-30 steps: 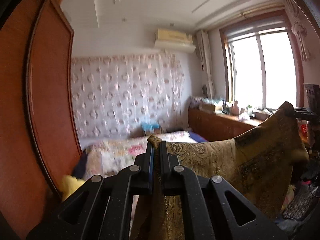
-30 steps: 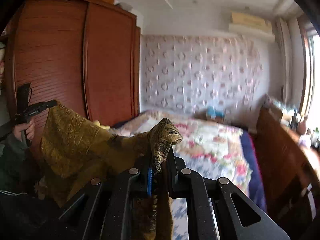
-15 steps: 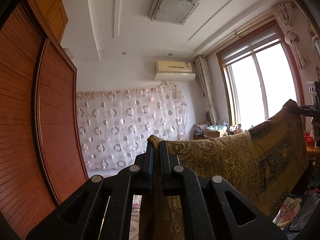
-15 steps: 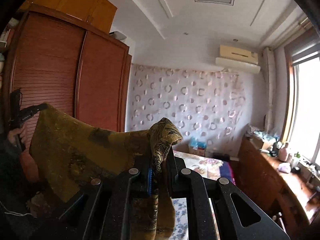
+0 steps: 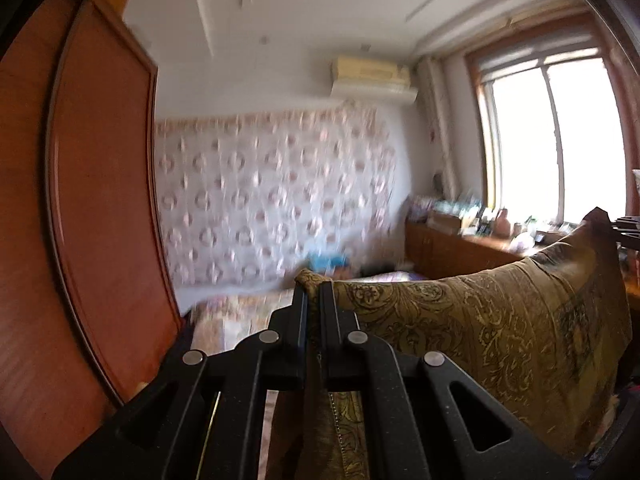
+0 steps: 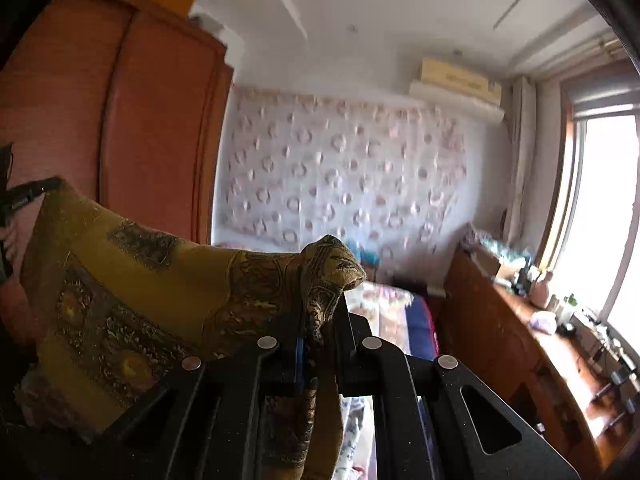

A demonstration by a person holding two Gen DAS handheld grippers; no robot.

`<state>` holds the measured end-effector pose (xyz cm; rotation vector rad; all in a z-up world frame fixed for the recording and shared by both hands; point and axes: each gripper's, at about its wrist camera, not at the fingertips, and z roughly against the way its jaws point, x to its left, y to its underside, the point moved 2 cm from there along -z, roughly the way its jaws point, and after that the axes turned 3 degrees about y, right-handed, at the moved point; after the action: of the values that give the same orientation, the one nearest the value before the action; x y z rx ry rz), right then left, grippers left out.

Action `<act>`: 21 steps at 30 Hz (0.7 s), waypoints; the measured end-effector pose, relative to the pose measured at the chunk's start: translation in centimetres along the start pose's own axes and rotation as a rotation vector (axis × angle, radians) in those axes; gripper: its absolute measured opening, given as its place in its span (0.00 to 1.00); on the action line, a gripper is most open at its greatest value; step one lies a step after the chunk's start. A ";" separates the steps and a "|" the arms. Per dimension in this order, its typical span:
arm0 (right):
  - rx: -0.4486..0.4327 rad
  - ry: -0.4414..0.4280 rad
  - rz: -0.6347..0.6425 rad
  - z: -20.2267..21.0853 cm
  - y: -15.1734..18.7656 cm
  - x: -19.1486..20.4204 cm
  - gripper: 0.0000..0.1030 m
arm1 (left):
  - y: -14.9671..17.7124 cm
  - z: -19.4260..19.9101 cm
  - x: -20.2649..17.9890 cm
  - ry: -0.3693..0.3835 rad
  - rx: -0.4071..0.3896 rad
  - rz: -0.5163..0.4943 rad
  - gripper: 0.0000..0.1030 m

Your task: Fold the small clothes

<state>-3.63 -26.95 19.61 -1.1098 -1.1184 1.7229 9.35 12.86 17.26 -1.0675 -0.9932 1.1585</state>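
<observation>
Wood first: a reddish wardrobe (image 5: 80,200) fills everything from nine to eleven o'clock, its sliding doors curved by the lens. At twelve hangs a pale curtain (image 5: 276,196) printed with rings, blurred; above it an air conditioner (image 5: 372,76). At two o'clock a bright window (image 5: 556,140) washes out, and under it a wooden counter (image 6: 532,344) carries small bottles and boxes too smeared to name. A bed (image 6: 396,312) with a floral cover lies low at centre, mostly hidden behind cloth and black tongs. The garment (image 5: 480,328), mustard-gold with dark paisley and bordered panels, hangs in the air between both hands, sagging slightly along its top edge. The left tongs (image 5: 314,292) are clamped on one corner, the right tongs (image 6: 320,312) on a bunched corner. At nine o'clock in the right view, a hand (image 6: 8,240) is cut off by the frame.
</observation>
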 end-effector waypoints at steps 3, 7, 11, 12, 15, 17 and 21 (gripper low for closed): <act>0.066 -0.021 -0.003 -6.6 3.1 1.0 0.10 | 4.0 -6.4 0.3 -0.024 0.074 -0.005 0.05; 0.161 -0.007 -0.041 -16.1 8.5 2.2 0.11 | 10.7 -15.1 0.5 -0.053 0.216 0.006 0.06; 0.270 0.018 -0.094 -24.4 12.5 3.2 0.11 | 14.9 -19.8 -0.5 -0.071 0.307 -0.009 0.06; 0.300 0.034 -0.087 -26.1 12.9 3.6 0.11 | 15.2 -20.1 -0.6 -0.072 0.314 -0.005 0.06; 0.349 0.082 -0.085 -29.3 13.0 5.1 0.11 | 15.4 -19.8 -0.7 -0.070 0.322 0.018 0.06; 0.376 0.080 -0.109 -30.1 11.5 5.5 0.19 | 15.1 -19.3 -0.6 -0.052 0.337 0.039 0.08; 0.427 0.014 -0.172 -29.1 10.5 4.5 0.39 | 14.4 -18.2 -0.4 -0.031 0.362 0.057 0.31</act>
<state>20.79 -18.59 1.96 -0.7377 -0.7616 1.7092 23.99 11.35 -0.64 -0.7939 -0.7436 1.3453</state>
